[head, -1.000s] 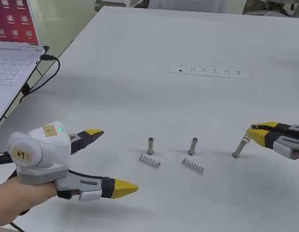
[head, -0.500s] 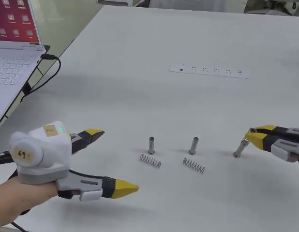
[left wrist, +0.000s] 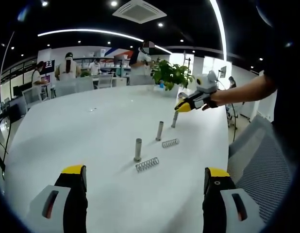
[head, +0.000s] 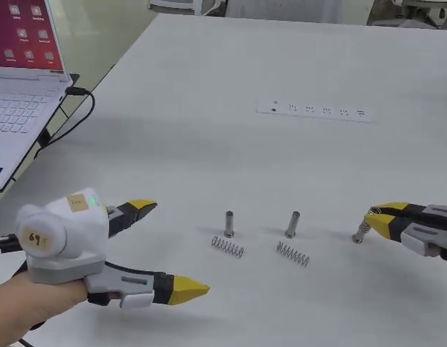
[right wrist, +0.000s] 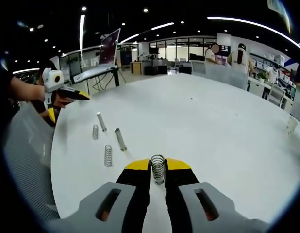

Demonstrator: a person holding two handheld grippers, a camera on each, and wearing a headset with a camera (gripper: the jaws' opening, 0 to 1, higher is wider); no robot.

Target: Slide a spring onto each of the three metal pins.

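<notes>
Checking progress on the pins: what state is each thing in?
Left gripper: open, empty.
Right gripper: shut on held spring.
Left pin: upright, bare.
Middle pin: upright, bare.
Right pin: tilted, jaws at its top.
Left spring: lying loose by left pin.
Middle spring: lying loose by middle pin.
Laptop: open, screen lit.

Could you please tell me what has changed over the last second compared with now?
The right gripper, shut on a spring, has come lower along the tilted right-hand pin, pushing the spring down it toward the table. The left gripper stays open and hovering. The other two pins stand bare, each with a loose spring lying beside it.
</notes>
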